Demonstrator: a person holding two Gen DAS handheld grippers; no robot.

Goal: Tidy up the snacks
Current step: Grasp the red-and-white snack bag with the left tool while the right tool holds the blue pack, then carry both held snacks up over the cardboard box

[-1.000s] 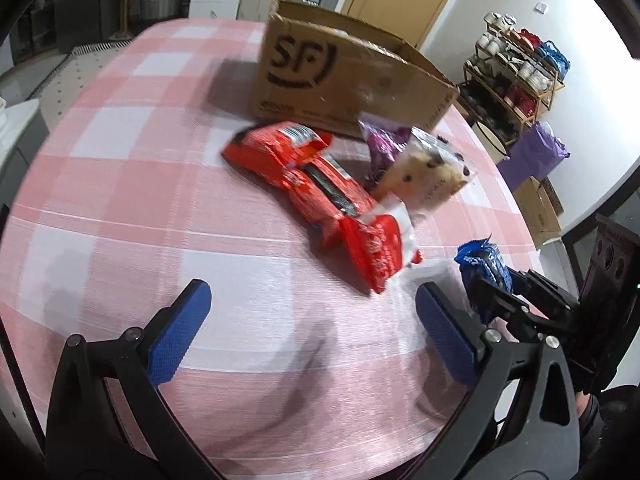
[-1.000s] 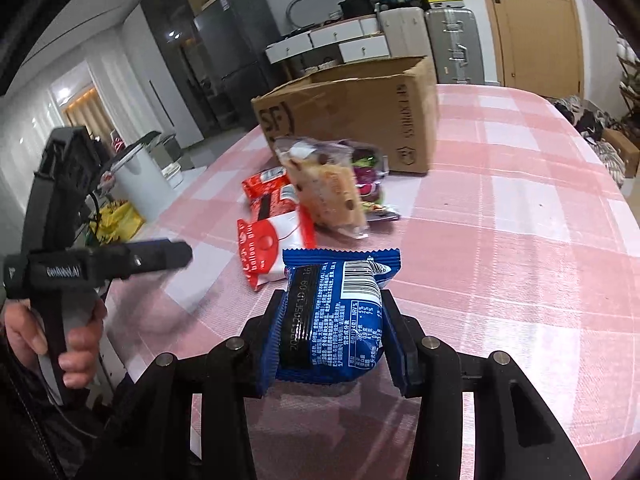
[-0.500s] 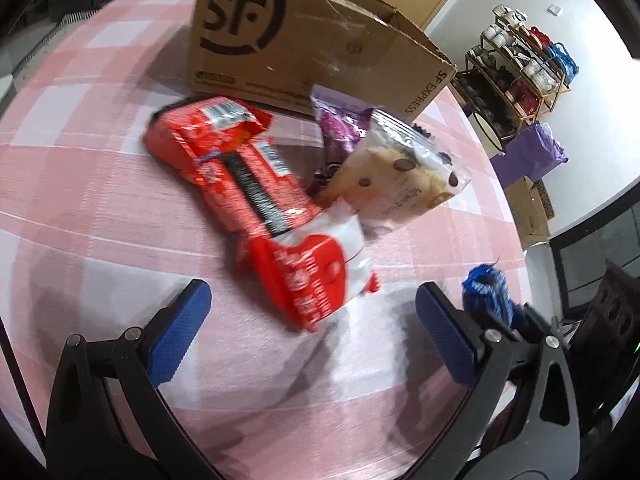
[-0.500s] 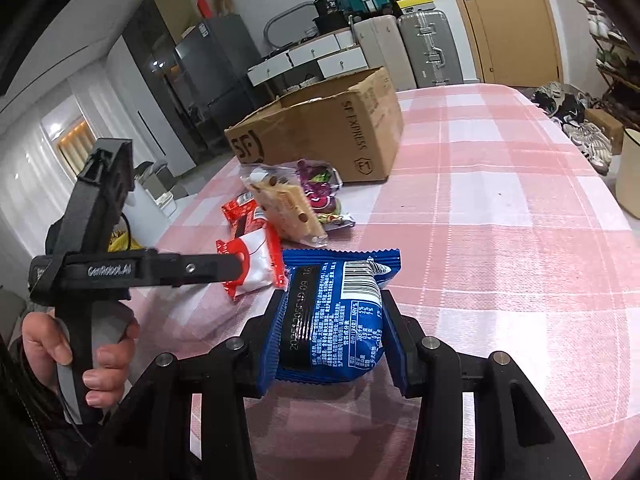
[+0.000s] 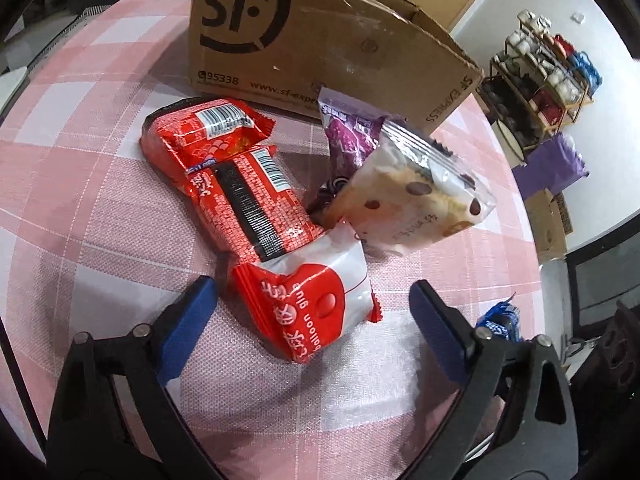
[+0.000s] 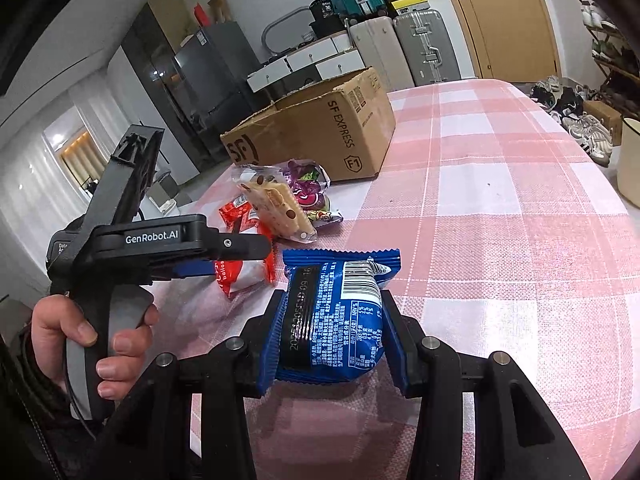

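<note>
Checked tablecloth (image 5: 100,220), cardboard box (image 5: 320,44) interior hidden, right gripper (image 6: 332,344) clamping blue packet (image 6: 336,320)

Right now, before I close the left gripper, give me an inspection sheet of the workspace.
Surface: pink checked tablecloth, flat.
Job's things: red and white packet between the left fingers; two red packets overlapping behind it; cookie packet leaning on the purple packet; SF cardboard box open at the back.
Clutter: nothing seen.
Grippers: left gripper open around the red and white packet; right gripper shut on the blue packet.
Cables: thin cord by the left hand.
Surroundings: suitcases, door, shoe rack.
</note>
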